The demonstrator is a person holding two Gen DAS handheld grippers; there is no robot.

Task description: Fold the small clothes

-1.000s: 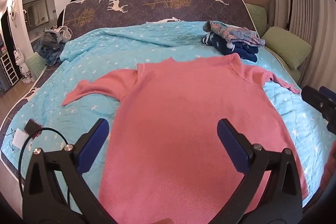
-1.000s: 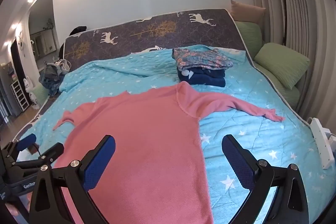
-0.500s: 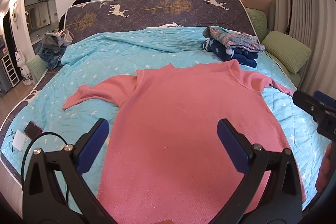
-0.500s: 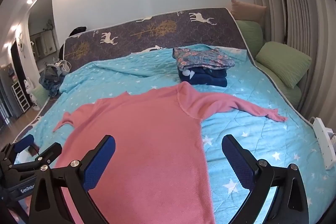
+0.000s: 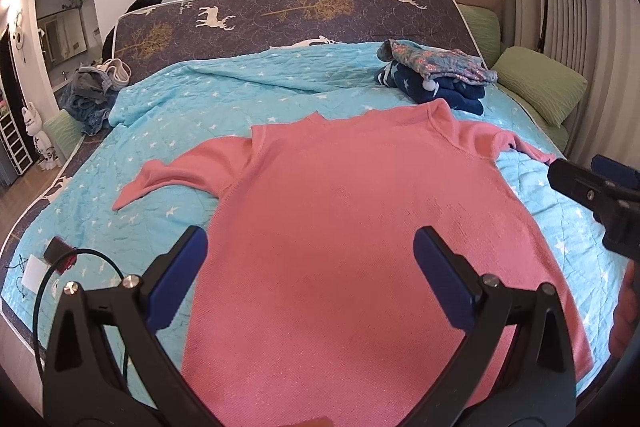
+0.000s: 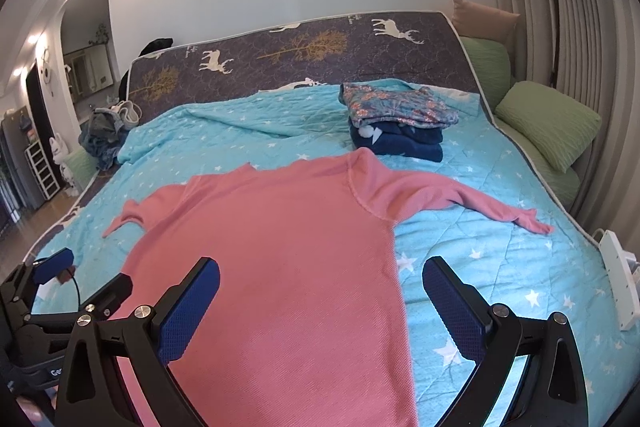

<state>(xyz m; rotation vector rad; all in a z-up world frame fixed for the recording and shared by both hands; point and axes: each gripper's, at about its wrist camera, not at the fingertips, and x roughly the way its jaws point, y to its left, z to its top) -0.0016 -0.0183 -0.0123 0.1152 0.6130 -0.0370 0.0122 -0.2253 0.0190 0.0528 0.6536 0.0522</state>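
bare quilt (image 6: 500, 259) right of sweater (image 6: 280, 247), open. folded stack (image 6: 396, 123) crowds the collar; cable (image 5: 76, 267) lies left.

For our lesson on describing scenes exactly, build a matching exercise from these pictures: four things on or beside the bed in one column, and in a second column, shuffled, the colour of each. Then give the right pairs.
Column one:
1. sweater spread flat on the bed
2. quilt under it
3. pillow at the bed's right edge
4. bottom garment of the folded stack

Column two:
A. green
B. navy with white stars
C. pink
D. turquoise with white stars

Pairs: 1-C, 2-D, 3-A, 4-B
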